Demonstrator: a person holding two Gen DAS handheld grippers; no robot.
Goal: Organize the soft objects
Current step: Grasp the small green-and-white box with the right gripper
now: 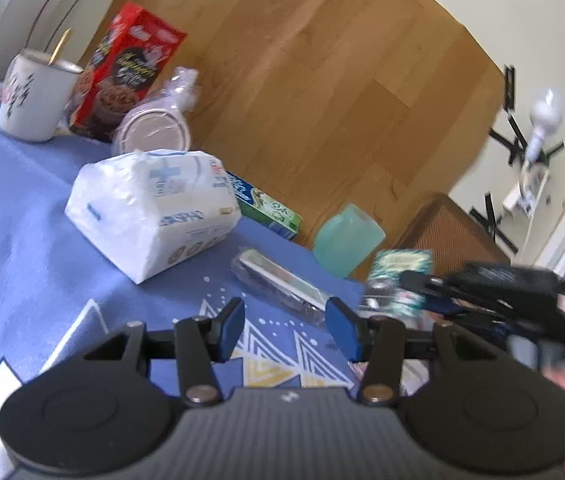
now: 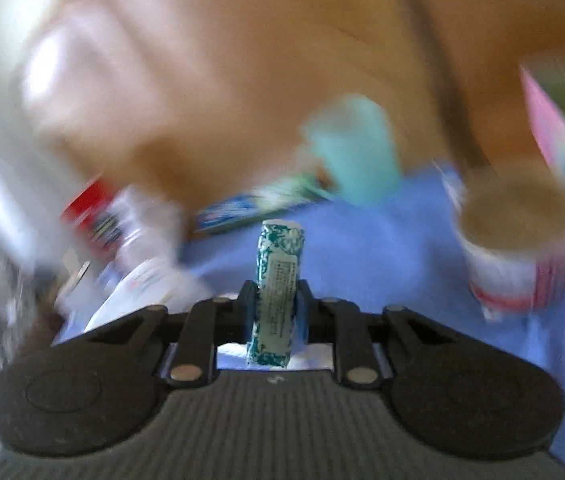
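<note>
My right gripper point(image 2: 276, 300) is shut on a small teal-and-white patterned tissue pack point(image 2: 278, 280), held on edge above the blue tablecloth point(image 2: 382, 248). The same pack point(image 1: 400, 270) and the right gripper point(image 1: 422, 284) show blurred at the right of the left wrist view. My left gripper point(image 1: 284, 326) is open and empty, low over the cloth point(image 1: 22, 220). A large white plastic-wrapped tissue pack point(image 1: 154, 208) lies ahead to its left. A clear-wrapped flat packet point(image 1: 278, 280) lies just beyond its fingertips.
A white mug with a spoon point(image 1: 34, 96), a red biscuit box point(image 1: 126, 72), a wrapped stack of cups point(image 1: 154, 128), a green-blue toothpaste box point(image 1: 266, 208) and a teal cup point(image 1: 348, 240) stand along the table's far edge. A paper cup point(image 2: 518, 248) and pink box point(image 2: 562, 152) are at right.
</note>
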